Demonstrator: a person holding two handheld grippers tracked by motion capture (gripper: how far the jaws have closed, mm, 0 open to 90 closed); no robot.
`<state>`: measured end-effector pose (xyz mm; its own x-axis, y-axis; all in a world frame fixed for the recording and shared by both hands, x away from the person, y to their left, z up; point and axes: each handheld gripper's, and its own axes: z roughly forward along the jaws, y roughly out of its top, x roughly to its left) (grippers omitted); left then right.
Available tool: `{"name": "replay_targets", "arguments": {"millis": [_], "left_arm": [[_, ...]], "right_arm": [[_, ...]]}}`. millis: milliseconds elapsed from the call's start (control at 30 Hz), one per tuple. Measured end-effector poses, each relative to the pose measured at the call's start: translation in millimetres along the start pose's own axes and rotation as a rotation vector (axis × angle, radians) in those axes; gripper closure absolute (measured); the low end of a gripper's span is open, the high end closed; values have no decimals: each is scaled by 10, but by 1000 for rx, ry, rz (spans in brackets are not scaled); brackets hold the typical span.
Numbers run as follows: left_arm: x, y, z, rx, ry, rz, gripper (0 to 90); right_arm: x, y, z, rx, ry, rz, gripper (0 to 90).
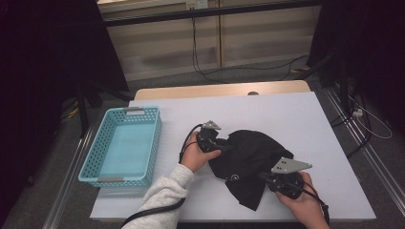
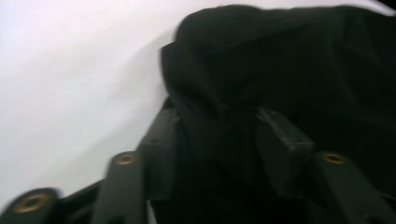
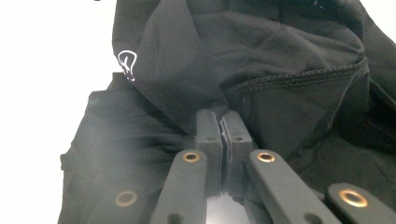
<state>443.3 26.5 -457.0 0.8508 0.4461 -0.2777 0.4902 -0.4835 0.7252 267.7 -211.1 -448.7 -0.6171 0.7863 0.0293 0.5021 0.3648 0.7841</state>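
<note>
High view: black garment (image 1: 248, 157) lies crumpled mid-table (image 1: 296, 114), right of the blue basket (image 1: 125, 143). Left gripper view – left gripper (image 2: 219, 135) parted, cloth between its jaws. Right gripper view – right gripper (image 3: 222, 128) clamped on fabric

A garment (image 1: 248, 160) lies crumpled on the tabletop (image 1: 286, 109), right of centre toward the near edge. A basket (image 1: 98, 168) stands at the left side, well apart from it. The left claw (image 1: 220, 146) sits at the garment's left edge, the right claw (image 1: 261, 176) at its near right edge.
</note>
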Motion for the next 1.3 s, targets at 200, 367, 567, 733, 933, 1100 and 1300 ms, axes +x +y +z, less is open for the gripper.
{"name": "replay_targets", "arguments": {"millis": [200, 367, 567, 733, 933, 1100, 1300], "left_arm": [[-31, -8, 24, 56, 2, -49, 868], [23, -23, -213, 18, 34, -88, 881], [124, -209, -599, -12, 108, -126, 883], [133, -389, -811, -10, 148, -154, 883], [95, -494, -959, 24, 146, -167, 883], [20, -500, -976, 48, 123, -163, 881], [-25, -404, -932, -13, 124, -104, 737]], "right_arm": [[22, 4, 12, 9, 1, -12, 881], [3, -2, -1, 10, -1, -6, 881], [-2, 17, -14, 2, -12, -10, 881], [-50, 23, -28, 4, -42, -8, 881], [-165, 3, -69, 15, -95, -8, 882], [-300, -38, -150, 16, -136, 12, 883], [-254, -72, -81, 47, -102, -8, 882]]}}
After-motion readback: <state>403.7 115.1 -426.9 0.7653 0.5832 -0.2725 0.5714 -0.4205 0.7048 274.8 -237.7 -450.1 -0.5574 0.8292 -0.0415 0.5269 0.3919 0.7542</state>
